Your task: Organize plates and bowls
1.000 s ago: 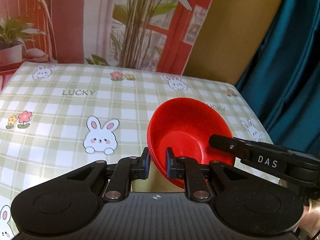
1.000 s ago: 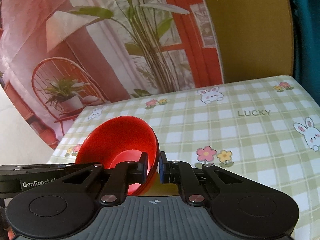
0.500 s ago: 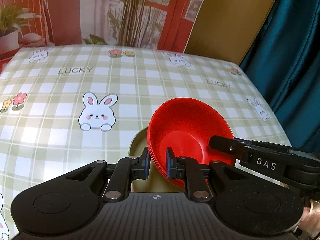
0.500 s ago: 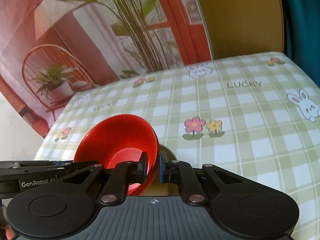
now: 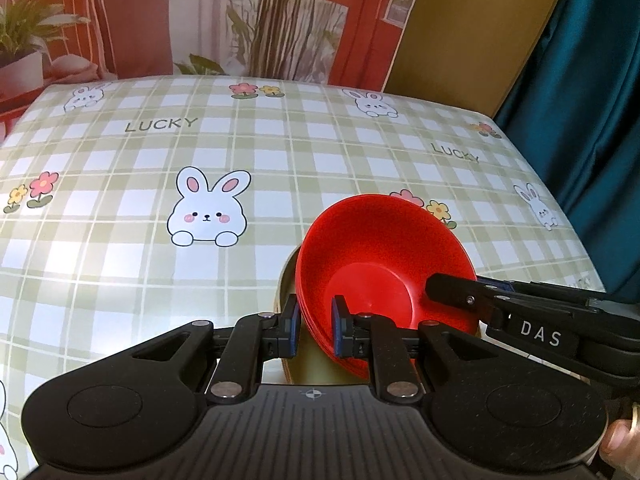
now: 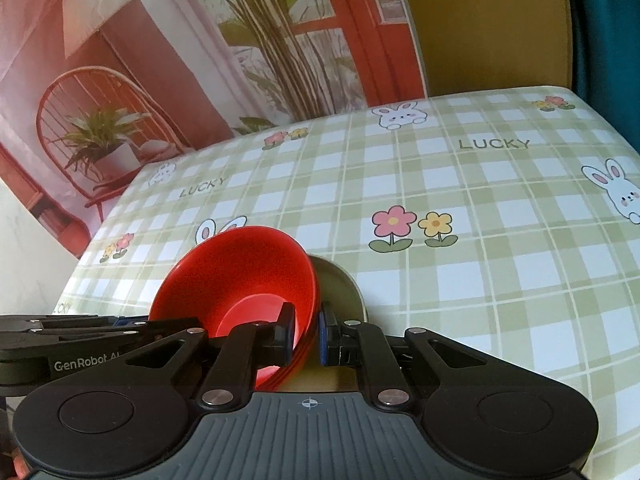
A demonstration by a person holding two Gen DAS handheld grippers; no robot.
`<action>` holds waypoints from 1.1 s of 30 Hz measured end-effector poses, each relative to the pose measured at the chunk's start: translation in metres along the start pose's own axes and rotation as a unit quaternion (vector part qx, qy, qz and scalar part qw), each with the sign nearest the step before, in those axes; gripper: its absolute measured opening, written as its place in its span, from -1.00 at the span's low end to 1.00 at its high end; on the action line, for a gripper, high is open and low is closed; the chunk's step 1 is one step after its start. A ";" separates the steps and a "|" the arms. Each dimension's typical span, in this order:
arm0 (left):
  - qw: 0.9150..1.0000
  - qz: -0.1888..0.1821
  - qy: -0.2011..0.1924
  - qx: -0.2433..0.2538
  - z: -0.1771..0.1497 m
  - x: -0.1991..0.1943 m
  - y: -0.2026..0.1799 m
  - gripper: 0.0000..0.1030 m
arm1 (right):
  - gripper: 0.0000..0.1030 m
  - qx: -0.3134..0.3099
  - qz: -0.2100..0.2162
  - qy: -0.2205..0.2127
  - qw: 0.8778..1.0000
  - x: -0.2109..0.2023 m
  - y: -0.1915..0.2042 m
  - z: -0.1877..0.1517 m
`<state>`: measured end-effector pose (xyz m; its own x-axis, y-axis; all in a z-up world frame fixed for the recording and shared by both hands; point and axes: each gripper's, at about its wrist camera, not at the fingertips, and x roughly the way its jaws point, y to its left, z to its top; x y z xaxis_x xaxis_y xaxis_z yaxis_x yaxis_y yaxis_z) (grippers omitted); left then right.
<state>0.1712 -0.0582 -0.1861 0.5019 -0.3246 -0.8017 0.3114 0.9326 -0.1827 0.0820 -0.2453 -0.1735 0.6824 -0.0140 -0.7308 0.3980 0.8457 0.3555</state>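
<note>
Fingertip (image 5: pixel 618 446) (left view only)

Red bowls (image 5: pixel 372 264) (image 6: pixel 244 276): a nested stack of glossy round bowls with flat bases, several rims being seen layered along the lower edge; the exact count cannot be told. The stack is held tilted, its opening turned towards the cameras, and is pinched at opposite rims above the checked cloth. Olive-green plate (image 5: pixel 286 280) (image 6: pixel 340 292): a round piece with a raised rim, seen directly behind and under the stack, mostly hidden by it.
</note>
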 end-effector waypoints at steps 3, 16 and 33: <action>1.000 0.003 0.000 0.003 -0.001 0.001 0.000 -0.68 | -0.79 -0.004 -0.001 0.001 1.000 0.002 0.001 -0.001; 1.000 0.001 0.001 0.001 -0.002 0.002 0.001 -0.67 | -0.79 -0.008 -0.004 0.002 1.000 0.004 0.001 -0.002; 0.999 0.003 -0.039 0.014 0.001 -0.024 -0.004 -0.67 | -0.74 -0.020 -0.015 -0.014 1.000 -0.011 0.002 0.005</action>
<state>0.1591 -0.0544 -0.1654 0.5647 -0.3317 -0.7557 0.3298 0.9301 -0.1617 0.0785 -0.2464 -0.1621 0.6877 -0.0533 -0.7241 0.3936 0.8654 0.3101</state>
